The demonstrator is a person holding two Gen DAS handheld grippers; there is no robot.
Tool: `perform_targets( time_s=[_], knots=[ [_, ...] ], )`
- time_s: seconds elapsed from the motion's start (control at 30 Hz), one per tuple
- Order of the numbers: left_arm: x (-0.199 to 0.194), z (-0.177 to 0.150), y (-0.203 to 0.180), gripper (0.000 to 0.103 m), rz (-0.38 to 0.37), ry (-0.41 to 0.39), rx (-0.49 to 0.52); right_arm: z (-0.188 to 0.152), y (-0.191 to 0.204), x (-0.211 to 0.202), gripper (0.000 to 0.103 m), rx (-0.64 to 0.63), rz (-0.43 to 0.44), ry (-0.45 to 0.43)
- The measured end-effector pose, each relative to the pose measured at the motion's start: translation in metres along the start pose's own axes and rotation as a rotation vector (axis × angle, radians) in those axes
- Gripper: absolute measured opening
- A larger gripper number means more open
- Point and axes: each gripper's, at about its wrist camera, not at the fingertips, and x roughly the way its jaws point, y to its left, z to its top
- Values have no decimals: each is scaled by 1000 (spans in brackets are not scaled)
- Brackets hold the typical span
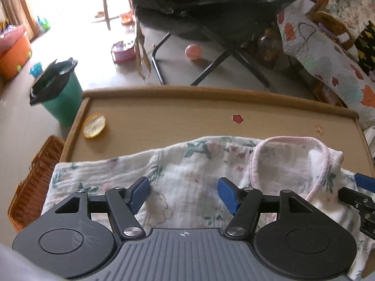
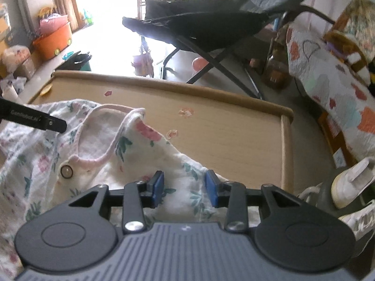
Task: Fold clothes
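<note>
A white floral garment (image 1: 187, 161) lies crumpled along the near side of a wooden table (image 1: 175, 114). Its pink-trimmed neckline (image 1: 293, 138) is at the right. My left gripper (image 1: 184, 194) hovers over the middle of the cloth, open wide, with nothing pinched between its blue pads. In the right wrist view the garment (image 2: 35, 164) shows a round button (image 2: 66, 171) below the neckline. My right gripper (image 2: 185, 188) is open over the garment's right edge, with cloth lying below the gap and the pads clear of it. A black finger of the left gripper (image 2: 51, 124) reaches in from the left.
The table has a raised rim (image 1: 211, 93) on the far side. A piece of citrus peel (image 1: 93, 126) lies at its far left. A wicker basket (image 1: 35, 182) and a green bin (image 1: 63, 98) stand to the left. A black folding chair (image 1: 211, 11) and a quilt (image 1: 328, 65) are beyond.
</note>
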Motion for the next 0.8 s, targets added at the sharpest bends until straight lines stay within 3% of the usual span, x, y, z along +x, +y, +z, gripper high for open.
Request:
perform_targets(
  time_s=[0.23,0.3,0.37,0.47,0.57,0.8],
  knots=[
    [-2,-7,-1,63,-3,-27,2,0,1,1,35,12,-10,-14],
    [-3,-9,-2,54,-1,-35,3,0,0,1,28,9,-6,-18],
    [-4,-9,-1,34,5,-48,-2,2,-1,2,15,4,-7,-21],
    [-4,-8,1,19,23,-58,-23,5,-2,4,8,-4,-10,-20],
    [-5,-8,6,14,31,-66,-49,9,-2,8,7,-22,-27,-23],
    [-3,-9,5,13,69,-92,-98,21,-2,20,7,-61,-105,-45]
  ],
)
